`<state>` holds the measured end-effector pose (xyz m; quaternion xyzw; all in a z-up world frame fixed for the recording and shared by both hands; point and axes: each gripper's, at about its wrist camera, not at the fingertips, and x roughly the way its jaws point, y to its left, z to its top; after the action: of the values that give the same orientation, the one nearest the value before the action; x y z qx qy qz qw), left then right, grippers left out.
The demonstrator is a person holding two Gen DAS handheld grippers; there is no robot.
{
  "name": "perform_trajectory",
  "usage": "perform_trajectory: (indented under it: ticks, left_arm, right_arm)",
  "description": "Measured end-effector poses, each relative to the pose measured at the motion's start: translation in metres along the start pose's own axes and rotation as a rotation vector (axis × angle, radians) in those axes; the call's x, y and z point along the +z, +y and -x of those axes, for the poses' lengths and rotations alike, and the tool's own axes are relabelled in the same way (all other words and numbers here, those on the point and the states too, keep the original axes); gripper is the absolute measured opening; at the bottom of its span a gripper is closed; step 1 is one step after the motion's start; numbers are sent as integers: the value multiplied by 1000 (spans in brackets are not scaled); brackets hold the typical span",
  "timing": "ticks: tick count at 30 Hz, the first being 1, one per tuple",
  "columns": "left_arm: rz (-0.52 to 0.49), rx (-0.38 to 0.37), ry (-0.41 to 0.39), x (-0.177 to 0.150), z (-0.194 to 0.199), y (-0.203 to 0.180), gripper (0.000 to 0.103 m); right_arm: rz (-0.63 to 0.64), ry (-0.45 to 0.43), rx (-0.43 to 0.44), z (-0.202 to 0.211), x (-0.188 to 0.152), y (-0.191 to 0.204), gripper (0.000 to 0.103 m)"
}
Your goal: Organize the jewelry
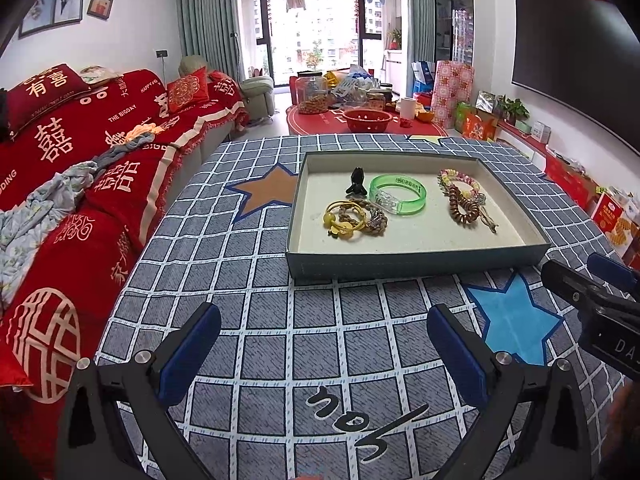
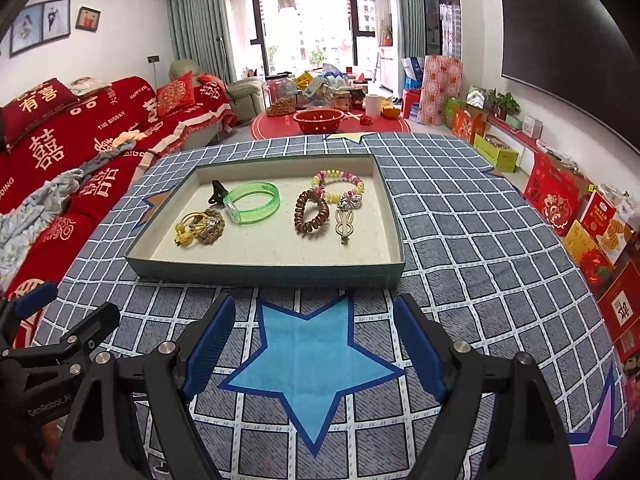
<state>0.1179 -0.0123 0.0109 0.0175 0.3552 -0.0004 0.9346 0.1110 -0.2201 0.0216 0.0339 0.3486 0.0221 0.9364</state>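
A shallow grey box lid (image 1: 416, 266) (image 2: 264, 276) lies on the checked tablecloth with jewelry in it. A green clear bangle (image 1: 397, 193) (image 2: 252, 203) sits mid-tray, and a black clip (image 1: 355, 181) (image 2: 217, 191) is left of it. Yellow and brown bracelets (image 1: 354, 220) (image 2: 200, 227) are piled at the near left. A brown coil tie (image 1: 460, 206) (image 2: 312, 210), a pastel bead bracelet (image 2: 340, 184) and a rabbit hair clip (image 2: 345, 226) lie to the right. My left gripper (image 1: 324, 344) and my right gripper (image 2: 314, 340) both hover open and empty, short of the tray's near wall.
A red-covered sofa (image 1: 80, 160) runs along the left of the table. Red gift boxes (image 2: 592, 232) line the floor on the right, under a wall TV (image 1: 568, 48). A low round table (image 1: 360, 120) with a red bowl and jars stands beyond the far edge.
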Motion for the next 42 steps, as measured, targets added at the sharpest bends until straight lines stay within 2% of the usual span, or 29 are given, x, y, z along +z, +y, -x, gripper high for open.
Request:
perform_trajectory:
  ticks: [8, 42]
  left_arm:
    - [2, 0, -3, 0, 2, 1, 103]
    - [-1, -1, -5, -1, 2, 1, 103]
  right_arm:
    - [6, -22, 0, 6, 1, 2, 84]
    - [3, -17, 8, 7, 1, 5, 84]
